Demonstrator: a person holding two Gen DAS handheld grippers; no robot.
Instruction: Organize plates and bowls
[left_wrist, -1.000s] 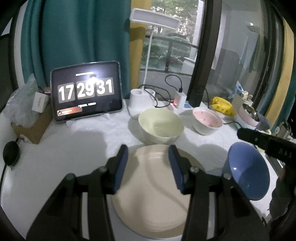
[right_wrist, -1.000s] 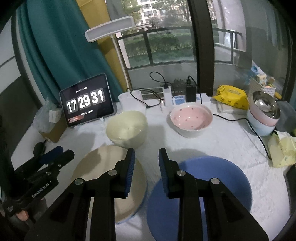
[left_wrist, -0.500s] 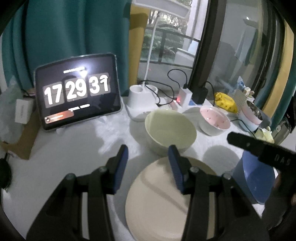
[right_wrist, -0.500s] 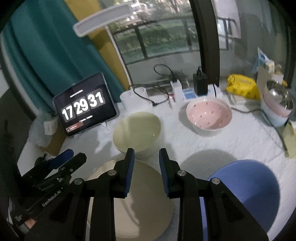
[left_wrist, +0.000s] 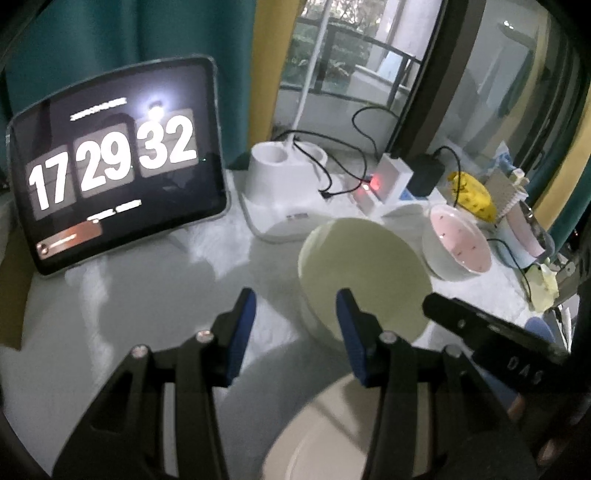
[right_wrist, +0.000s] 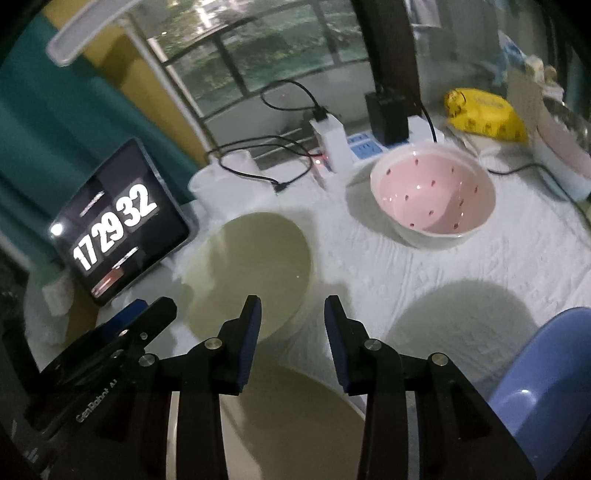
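both tongs, left (left_wrist: 295, 325) and right (right_wrist: 291, 325), gape empty near the green bowl (right_wrist: 251, 273); next, one must grip its rim.

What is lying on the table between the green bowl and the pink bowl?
Nothing: in the right wrist view only bare white tablecloth separates the green bowl from the pink bowl.

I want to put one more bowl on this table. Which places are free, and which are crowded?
Bare cloth lies between the tablet and the green bowl, and between the pink bowl and the blue plate. The back edge is crowded with the lamp base, chargers and cables.
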